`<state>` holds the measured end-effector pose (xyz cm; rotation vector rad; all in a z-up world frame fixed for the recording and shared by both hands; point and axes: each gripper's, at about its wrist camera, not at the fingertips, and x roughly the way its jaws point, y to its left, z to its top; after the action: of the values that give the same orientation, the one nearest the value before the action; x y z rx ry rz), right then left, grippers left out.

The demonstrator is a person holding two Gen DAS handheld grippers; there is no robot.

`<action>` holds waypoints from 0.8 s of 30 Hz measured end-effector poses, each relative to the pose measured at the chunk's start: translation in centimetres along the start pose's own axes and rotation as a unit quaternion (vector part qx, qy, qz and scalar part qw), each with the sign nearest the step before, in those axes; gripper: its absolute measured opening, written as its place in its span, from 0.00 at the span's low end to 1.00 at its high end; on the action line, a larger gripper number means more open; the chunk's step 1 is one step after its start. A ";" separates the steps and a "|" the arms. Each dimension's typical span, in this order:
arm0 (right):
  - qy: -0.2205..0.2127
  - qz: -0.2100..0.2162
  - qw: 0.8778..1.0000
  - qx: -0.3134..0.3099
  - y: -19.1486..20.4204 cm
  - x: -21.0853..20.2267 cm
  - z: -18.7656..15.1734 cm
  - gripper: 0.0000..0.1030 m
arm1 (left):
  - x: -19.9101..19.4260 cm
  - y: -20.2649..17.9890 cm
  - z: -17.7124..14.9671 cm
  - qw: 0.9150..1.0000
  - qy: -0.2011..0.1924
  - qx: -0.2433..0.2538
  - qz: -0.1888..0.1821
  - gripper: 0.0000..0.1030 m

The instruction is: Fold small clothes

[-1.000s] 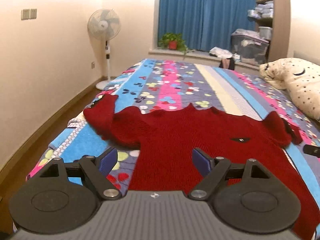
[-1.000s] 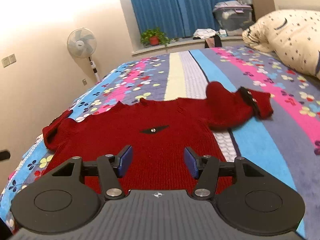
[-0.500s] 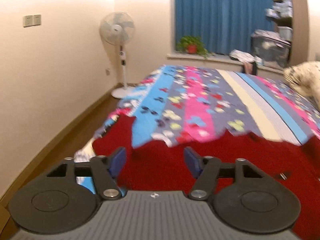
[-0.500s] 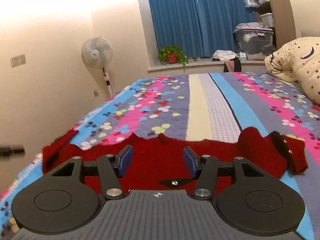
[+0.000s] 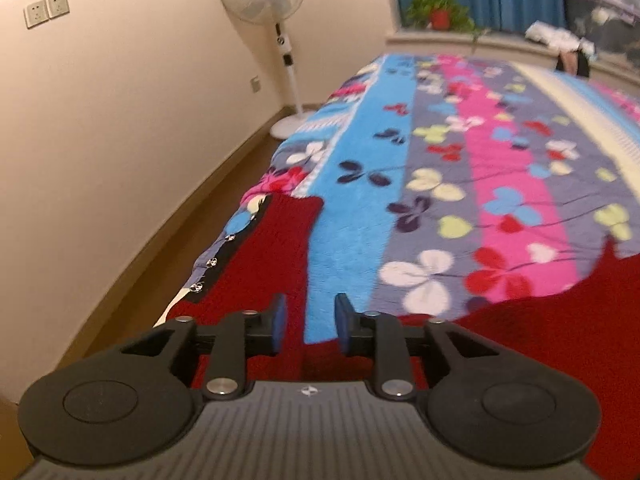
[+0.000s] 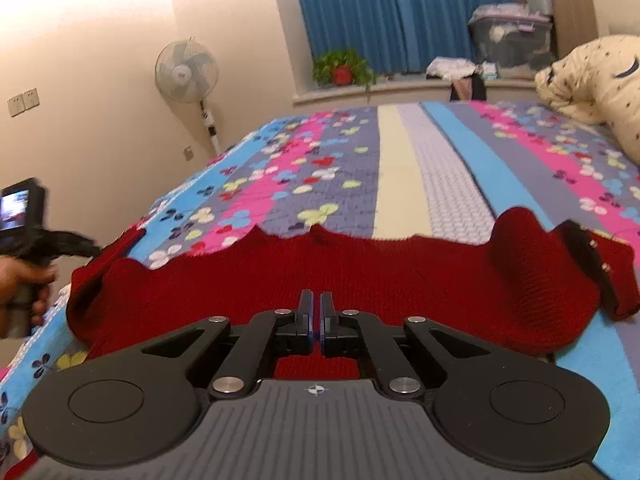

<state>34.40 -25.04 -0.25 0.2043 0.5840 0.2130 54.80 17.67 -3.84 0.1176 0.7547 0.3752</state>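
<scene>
Right hand-held gripper (image 6: pixel 316 320) closed over red sweater (image 6: pixel 400 276).

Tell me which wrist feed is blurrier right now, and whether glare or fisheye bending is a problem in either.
Left wrist view: motion-smeared bedspread and red sweater, skirting bent by the lens. Right wrist view: sharper, only the left gripper at the frame edge smears; the wall is washed out top left.

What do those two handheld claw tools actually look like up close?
Both look alike. Each claw has two black jointed fingers tipped with blue pads, pinned by silver rivets to round black discs. Behind sits a ribbed grey body with a small cross-shaped mark. The left claw matches, and from outside carries a small screen on its black handle.
</scene>
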 end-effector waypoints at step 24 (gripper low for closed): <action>0.097 -0.016 0.989 0.108 -3.3 3.1 -1.9 0.03 | -19.0 -7.1 -10.3 0.941 -0.053 0.104 -0.317 0.34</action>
<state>36.28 -27.20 -4.23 0.3869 0.8046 0.1388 37.19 3.73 -0.71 0.0860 0.6826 -0.3240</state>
